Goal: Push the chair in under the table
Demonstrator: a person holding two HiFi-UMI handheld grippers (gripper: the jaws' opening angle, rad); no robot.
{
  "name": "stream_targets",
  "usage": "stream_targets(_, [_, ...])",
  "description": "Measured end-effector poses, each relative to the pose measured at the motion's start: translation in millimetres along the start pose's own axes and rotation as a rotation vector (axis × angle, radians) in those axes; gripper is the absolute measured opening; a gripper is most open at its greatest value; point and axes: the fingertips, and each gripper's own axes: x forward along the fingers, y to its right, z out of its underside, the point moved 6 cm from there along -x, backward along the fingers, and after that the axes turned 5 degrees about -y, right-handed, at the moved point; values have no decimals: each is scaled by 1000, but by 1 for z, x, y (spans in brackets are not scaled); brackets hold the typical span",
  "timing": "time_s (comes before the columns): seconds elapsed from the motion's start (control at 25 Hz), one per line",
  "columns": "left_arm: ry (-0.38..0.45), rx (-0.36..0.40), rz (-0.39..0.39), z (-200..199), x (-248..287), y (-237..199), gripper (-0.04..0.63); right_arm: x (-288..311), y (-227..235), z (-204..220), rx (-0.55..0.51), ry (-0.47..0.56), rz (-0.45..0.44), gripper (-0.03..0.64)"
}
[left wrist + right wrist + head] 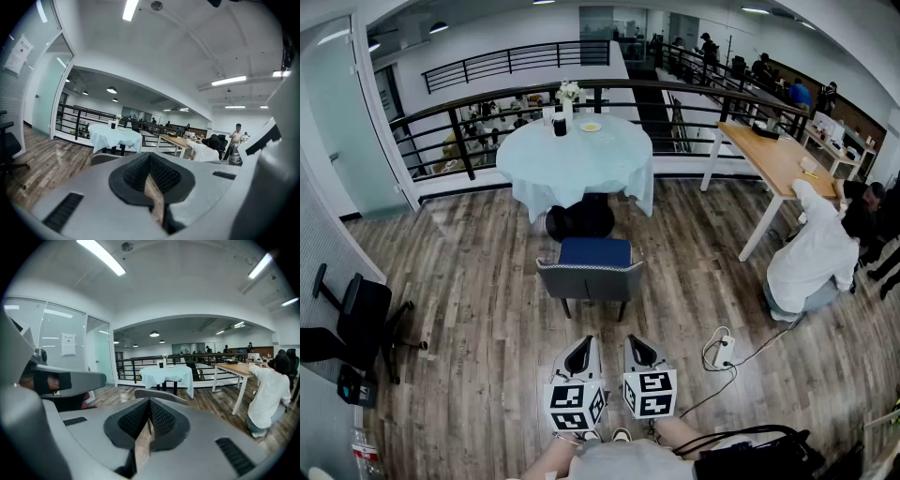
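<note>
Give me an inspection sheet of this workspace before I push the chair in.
Surface: wood-plank floor.
Job's things: chair, blue seat, stands short of the round table, not yet under it.
Clutter: vase, cup and plate on the table; office chair at left.
Grippers: left hand-held gripper and right hand-held gripper both shut, empty, behind the chair's back, not touching.
Cables: power strip with cable on the floor, right of the grippers.
Surroundings: railing, wooden desk, seated person in white.

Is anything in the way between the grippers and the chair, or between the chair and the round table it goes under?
Only bare floor lies between the shut left gripper and right gripper and the chair. Ahead of its seat, a dark bulky shape under the table may limit travel.
</note>
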Motion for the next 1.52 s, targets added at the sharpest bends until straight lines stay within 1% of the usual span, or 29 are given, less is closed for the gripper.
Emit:
stream_targets(0.28, [-16, -2, -6, 0, -4, -8, 3, 2, -7, 0, -5, -9, -3, 15])
stream_targets(0.72, [-33, -1, -16, 1, -5, -37, 3, 18, -19, 0, 24, -15, 9, 15])
stream_targets(1.16, [-33, -42, -1, -5, 2, -73, 3, 35, -26, -12, 31, -21, 62, 15])
stream_targets(1.52, [-62, -69, 23, 5, 7, -89, 3, 44, -34, -2, 47, -57, 89, 17])
